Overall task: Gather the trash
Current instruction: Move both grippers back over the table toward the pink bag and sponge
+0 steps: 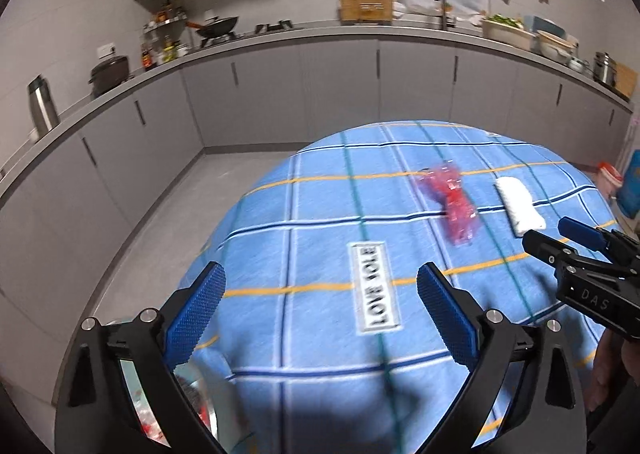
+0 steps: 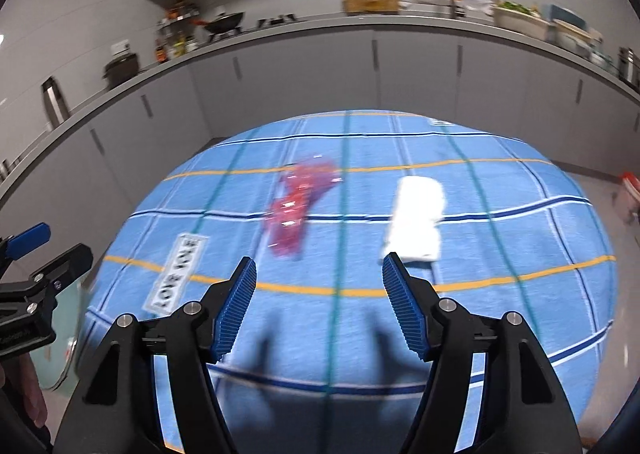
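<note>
A crumpled red plastic wrapper [image 1: 452, 200] lies on the blue checked tablecloth [image 1: 320, 254]; it also shows in the right wrist view [image 2: 298, 206]. A white folded tissue [image 1: 519, 205] lies to its right, and shows in the right wrist view [image 2: 418, 218]. My left gripper [image 1: 320, 294] is open and empty over the near left part of the table. My right gripper [image 2: 320, 282] is open and empty, just short of the tissue; it also shows at the right edge of the left wrist view [image 1: 560, 234].
A "LOVE" label [image 1: 374, 286] is sewn on the cloth. A grey kitchen counter [image 1: 280, 34] with wok, pots and sink runs behind the table. A red-lidded container [image 2: 628, 194] stands on the floor at right. A greenish bin [image 2: 68, 334] is at left below the table edge.
</note>
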